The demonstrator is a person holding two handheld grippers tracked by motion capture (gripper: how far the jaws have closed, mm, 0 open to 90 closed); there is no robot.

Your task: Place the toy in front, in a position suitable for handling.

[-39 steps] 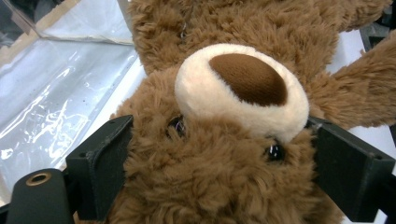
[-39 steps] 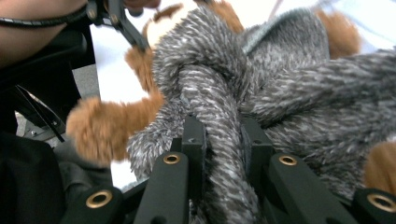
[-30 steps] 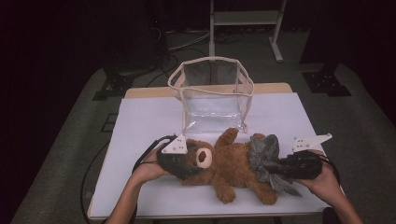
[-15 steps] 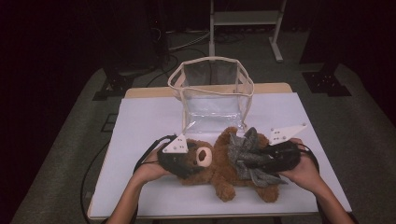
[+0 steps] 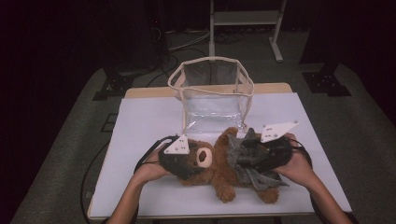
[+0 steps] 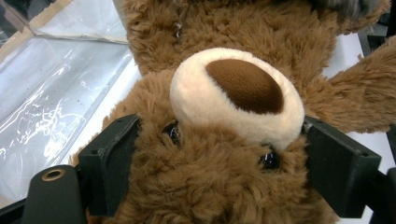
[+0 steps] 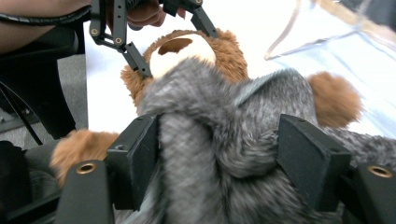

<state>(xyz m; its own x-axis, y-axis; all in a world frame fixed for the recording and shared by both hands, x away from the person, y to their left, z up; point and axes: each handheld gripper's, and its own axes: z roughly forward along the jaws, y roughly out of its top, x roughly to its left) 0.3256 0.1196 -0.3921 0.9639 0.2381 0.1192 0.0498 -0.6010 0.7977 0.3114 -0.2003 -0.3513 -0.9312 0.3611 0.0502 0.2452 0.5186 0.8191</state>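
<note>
1. Lying on its back across the near half of the white table [image 5: 140, 121]: a brown teddy bear [image 5: 219, 170], head toward 9 o'clock, legs toward 4 o'clock.
2. Clamped on the bear's head from both sides: left gripper [image 5: 180, 161], pads pressed into the fur at the level of the eyes in the left gripper view, cream muzzle [image 6: 236, 95] between and just beyond them.
3. Draped over the bear's belly: a grey furry cloth [image 5: 247, 158], bunched and folded, reaching toward 3 o'clock and 5 o'clock past the body.
4. Hovering over that cloth at 3 o'clock of the bear: right gripper [image 5: 252, 156], jaws just opened wide, cloth [image 7: 219, 140] bulging between the pads; cannot tell whether the pads touch it, no squeeze visible.
5. Standing upright at 12 o'clock of the bear, just beyond one paw: a clear plastic bag [image 5: 212, 100] with cream trim, mouth open upward.
6. Trailing from the left gripper toward 7 o'clock: a black cable [image 5: 144, 158].
</note>
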